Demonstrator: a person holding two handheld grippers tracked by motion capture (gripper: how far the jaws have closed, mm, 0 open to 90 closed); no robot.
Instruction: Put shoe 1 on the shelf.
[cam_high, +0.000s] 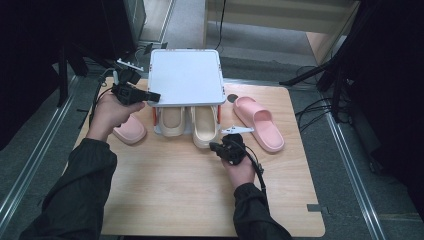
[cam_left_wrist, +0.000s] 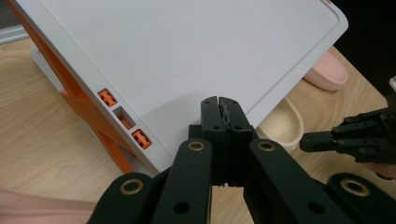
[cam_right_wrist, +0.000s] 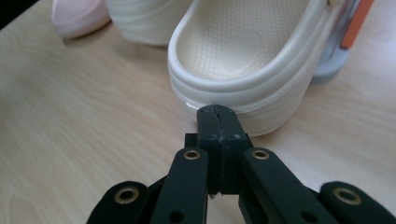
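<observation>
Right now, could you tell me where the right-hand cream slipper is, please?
In the high view, the right-hand cream slipper sits under the white rack beside its twin, heel toward the shut right gripper.

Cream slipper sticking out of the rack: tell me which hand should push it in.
Right. The right claw, shut, sits right at the heel of the cream slipper, pointing along it. The left claw, also shut, rests on the rack's white top, above and off to the side.

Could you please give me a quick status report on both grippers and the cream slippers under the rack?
Left gripper shut, at white rack. Right gripper shut, at right cream slipper heel. Nothing between.
</observation>
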